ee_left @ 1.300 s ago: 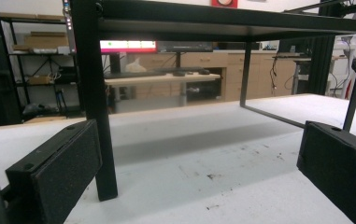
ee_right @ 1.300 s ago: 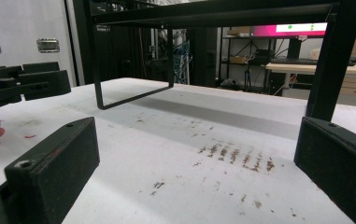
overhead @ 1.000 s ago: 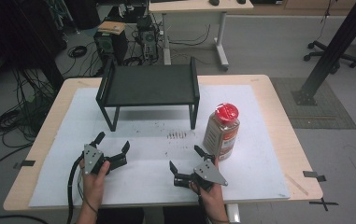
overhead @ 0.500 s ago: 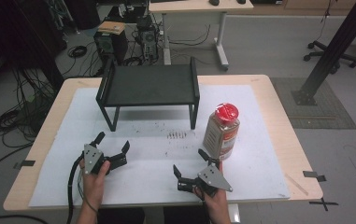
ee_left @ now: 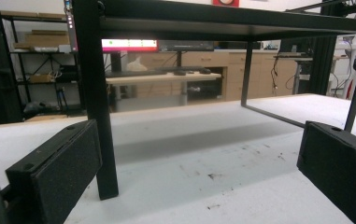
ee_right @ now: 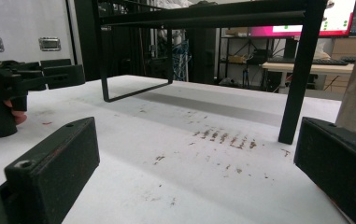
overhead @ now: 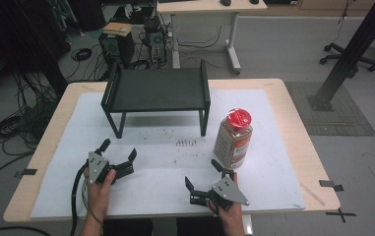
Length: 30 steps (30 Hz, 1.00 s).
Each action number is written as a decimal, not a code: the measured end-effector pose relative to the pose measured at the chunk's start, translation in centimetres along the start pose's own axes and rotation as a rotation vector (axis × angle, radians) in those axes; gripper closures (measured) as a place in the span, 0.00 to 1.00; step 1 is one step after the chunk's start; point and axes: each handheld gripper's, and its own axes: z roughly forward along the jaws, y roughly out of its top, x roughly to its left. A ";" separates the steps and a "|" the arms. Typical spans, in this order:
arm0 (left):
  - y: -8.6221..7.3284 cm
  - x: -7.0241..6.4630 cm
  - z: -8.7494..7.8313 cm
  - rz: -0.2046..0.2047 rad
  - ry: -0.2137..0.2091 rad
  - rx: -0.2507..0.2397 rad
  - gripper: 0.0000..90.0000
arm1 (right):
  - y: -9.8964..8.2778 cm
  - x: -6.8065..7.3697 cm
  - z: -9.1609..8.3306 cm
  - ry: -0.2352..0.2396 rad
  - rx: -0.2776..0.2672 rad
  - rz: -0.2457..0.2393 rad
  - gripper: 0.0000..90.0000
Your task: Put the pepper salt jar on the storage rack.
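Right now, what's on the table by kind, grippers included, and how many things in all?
Grippers: 2, the left gripper and the right gripper, both open
Black metal stands: 1, the stand at the back
Jars: 1, the red-lidded jar beside the right gripper
White mats: 1, the mat covering the tabletop
Total: 5

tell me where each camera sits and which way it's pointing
High view: above the person's side, looking forward and down at the table, black rack and jar; both forearms show, holding the left gripper and right gripper.
Left gripper view: low on the table, between its open jaws, facing the rack's leg.
Right gripper view: low, between open jaws, facing the rack, with the left gripper off to one side.
All three share the rack.
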 end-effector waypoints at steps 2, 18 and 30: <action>0.0 0.0 0.0 0.000 0.000 0.000 0.00 | 0.0 0.0 -0.2 0.009 -0.002 0.001 0.00; 0.0 0.0 0.0 0.000 0.000 0.001 0.00 | 0.2 -0.5 -1.6 0.016 -0.019 -0.001 0.00; 0.0 0.0 0.0 0.001 0.001 0.001 0.00 | 0.5 -1.3 -2.9 -0.003 -0.025 0.001 0.00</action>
